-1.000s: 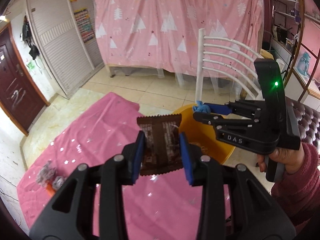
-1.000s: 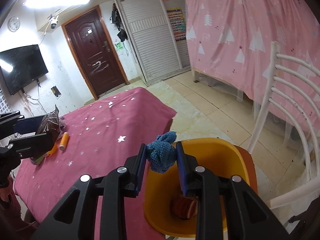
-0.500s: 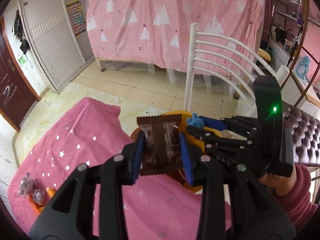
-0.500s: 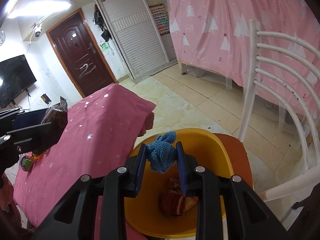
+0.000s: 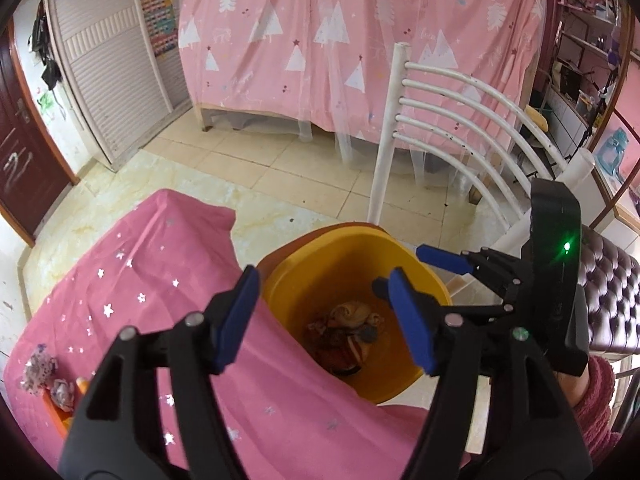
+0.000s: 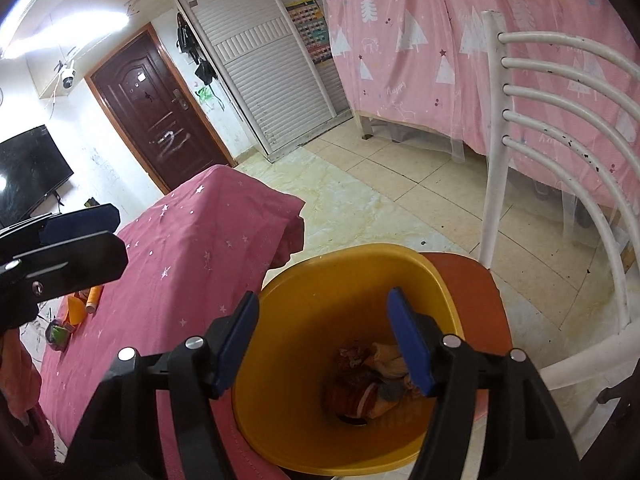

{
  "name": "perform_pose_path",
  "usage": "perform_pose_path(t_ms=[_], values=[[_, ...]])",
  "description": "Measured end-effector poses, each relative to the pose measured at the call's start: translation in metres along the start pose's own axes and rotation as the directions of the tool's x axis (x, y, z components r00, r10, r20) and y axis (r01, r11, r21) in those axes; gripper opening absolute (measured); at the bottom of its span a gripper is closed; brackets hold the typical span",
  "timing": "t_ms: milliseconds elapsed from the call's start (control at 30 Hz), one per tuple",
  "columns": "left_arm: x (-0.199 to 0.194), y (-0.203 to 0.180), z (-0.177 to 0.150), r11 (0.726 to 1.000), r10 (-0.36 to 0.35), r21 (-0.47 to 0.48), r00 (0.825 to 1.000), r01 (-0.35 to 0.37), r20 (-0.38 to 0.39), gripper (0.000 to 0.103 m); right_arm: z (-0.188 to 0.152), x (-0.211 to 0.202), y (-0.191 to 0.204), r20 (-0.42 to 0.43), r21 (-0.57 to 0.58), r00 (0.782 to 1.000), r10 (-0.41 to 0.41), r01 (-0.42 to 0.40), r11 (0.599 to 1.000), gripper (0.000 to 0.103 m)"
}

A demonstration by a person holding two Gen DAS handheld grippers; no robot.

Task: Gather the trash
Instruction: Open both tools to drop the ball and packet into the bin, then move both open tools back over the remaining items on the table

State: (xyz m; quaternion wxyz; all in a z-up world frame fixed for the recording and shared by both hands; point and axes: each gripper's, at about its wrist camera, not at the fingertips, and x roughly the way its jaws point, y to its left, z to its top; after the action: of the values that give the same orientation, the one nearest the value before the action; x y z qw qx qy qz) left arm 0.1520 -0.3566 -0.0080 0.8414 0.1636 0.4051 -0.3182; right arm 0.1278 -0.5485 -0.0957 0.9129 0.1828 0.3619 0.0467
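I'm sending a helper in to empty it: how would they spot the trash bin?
Find the white slatted chair beside the table with the pink starred cloth. On its orange seat sits the yellow tub, the only yellow container around, with crumpled scraps at its bottom.

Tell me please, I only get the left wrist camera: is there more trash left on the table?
Observer: Yes. The right wrist view shows a small green thing near an orange tube on the pink tablecloth.
Operator: Is the other gripper holding something?
Observer: No. Seen from its own camera, the right gripper is open over the yellow bin, with nothing between its fingers.
Operator: Is there a TV in the room?
Observer: Yes, a dark TV hangs on the wall left of the brown door.
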Motion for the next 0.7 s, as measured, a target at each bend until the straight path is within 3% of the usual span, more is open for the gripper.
perform_pose_path(t_ms=[433,700], values=[[-0.041,0.026,-0.01,0.999,-0.006,-0.051,0.998,0.009,0.068,0.064,0.011,-0.014,0.051,0.042,-0.079,0.999,0.02,-0.017,0.997,0.064],[-0.086,0.063,-0.032,0.992,0.064,-0.119,0.984,-0.044,0.164,0.064,0.021,-0.008,0.108,0.034,-0.177,0.997,0.064,-0.057,0.983,0.069]])
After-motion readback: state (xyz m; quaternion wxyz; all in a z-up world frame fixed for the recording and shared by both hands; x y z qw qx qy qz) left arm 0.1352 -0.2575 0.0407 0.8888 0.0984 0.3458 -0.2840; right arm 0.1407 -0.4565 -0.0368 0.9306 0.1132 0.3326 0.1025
